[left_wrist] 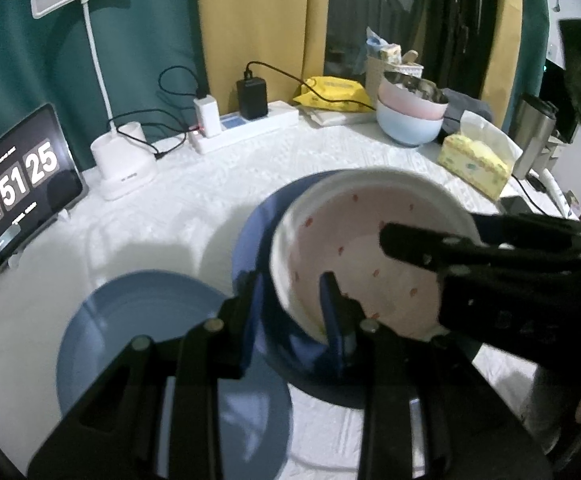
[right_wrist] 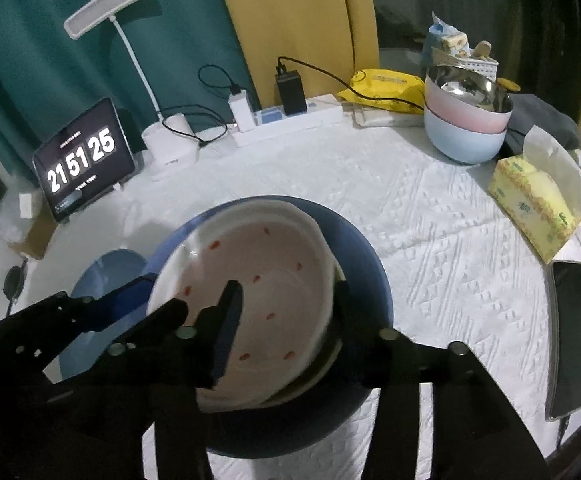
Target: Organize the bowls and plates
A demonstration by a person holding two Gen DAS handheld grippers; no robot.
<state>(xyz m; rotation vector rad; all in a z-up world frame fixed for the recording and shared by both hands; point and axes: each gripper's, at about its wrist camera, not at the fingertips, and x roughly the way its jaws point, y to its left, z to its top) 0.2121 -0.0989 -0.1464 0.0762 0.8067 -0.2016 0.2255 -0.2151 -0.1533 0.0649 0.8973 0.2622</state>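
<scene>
The dark blue round bowl [right_wrist: 370, 280] is mostly hidden under the tilted white red-dotted bowl [right_wrist: 258, 280]. Left tool [left_wrist: 290, 300] pinches both rims; right tool [right_wrist: 286, 312] straddles the white rim, loose.

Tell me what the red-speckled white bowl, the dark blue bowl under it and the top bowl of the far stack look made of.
Red-speckled white bowl: likely glazed ceramic, though melamine is possible; smooth, thick rim with a soft sheen.
Dark blue bowl: probably matte plastic, since its colour is even and dull; glazed stoneware cannot be ruled out.
Top bowl of the far stack: polished metal, apparently stainless steel, with mirror-like reflections inside.
</scene>
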